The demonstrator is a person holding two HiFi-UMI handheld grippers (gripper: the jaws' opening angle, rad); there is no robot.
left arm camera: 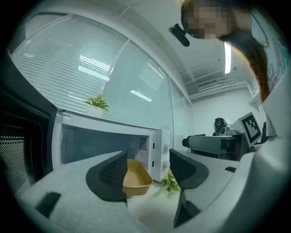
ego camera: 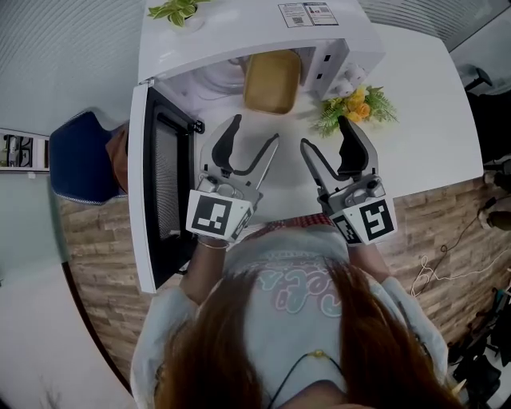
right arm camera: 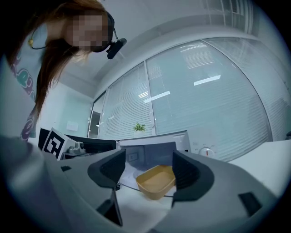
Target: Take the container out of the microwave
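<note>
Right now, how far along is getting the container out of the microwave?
Done: the microwave door is open. In hand: nothing yet; the left hand-held gripper and right hand-held gripper are open, short of the tan container in the opening. Left: grip it and lift it out.

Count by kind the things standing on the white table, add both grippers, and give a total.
White box-shaped microwave oven, door open: 1
Tan rectangular container: 1
Green plants, potted plant and yellow-flowered sprig: 2
Grey two-jaw grippers, left gripper and right gripper: 2
Total: 6
</note>
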